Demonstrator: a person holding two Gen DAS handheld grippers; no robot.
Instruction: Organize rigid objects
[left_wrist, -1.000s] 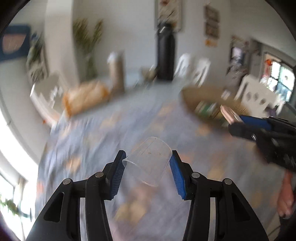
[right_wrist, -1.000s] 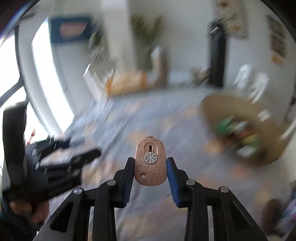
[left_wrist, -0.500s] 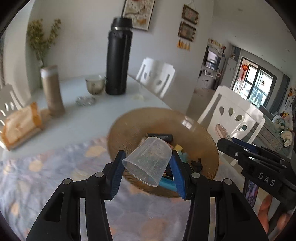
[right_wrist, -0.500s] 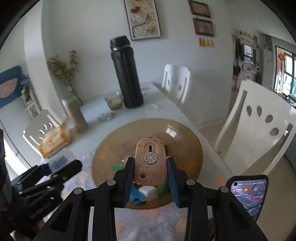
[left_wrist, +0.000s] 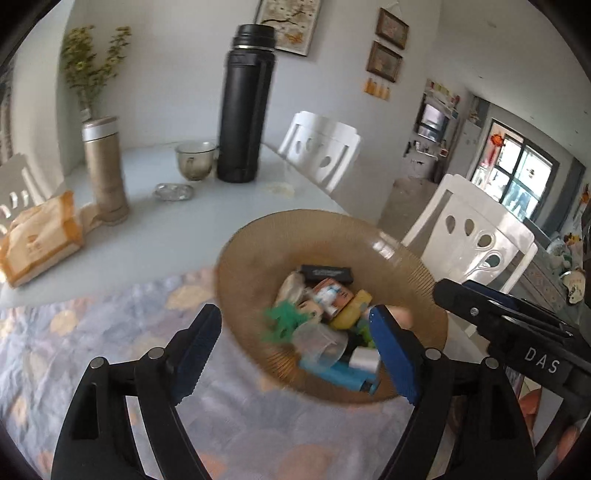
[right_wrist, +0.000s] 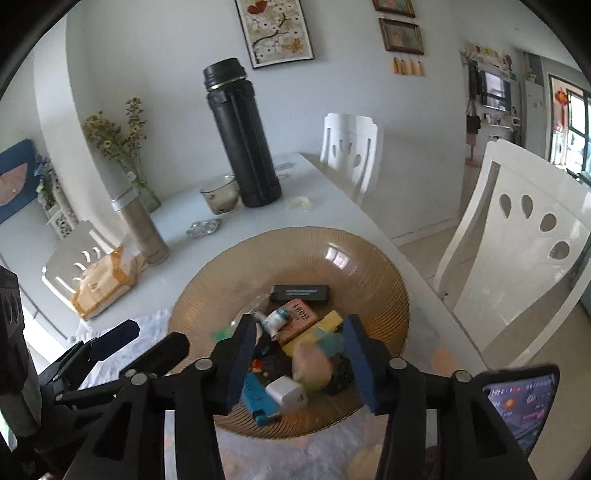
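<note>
Left gripper (left_wrist: 297, 328): black frame, blue ribbed pads, jaws spread wide, nothing between them; it hangs over the near rim of the bowl (left_wrist: 258, 236). Right gripper (right_wrist: 301, 339): same build, jaws likewise spread, gripping nothing, poised above the bowl's contents. Table (left_wrist: 177, 229): pale, smooth top, near part covered by a floral cloth (left_wrist: 110, 354) in lilac and orange. Bowl: wide, shallow, amber, translucent, with fine radial ribbing; sits partly on the cloth near the table's edge. Tall black flask (left_wrist: 245, 107), cylindrical, matte, upright at the table's far side. Inside the bowl, a loose heap of rigid items: clear plastic cup (left_wrist: 321, 341) lying on its side, blurred; pink oval piece (right_wrist: 312, 363), also blurred, lying between the right gripper's spread pads; flat black bar (right_wrist: 299, 292) at the back; pink box (right_wrist: 299, 317); yellow block (right_wrist: 327, 319); blue lighter-shaped thing (right_wrist: 258, 400); small white cube charger (right_wrist: 286, 393).
</note>
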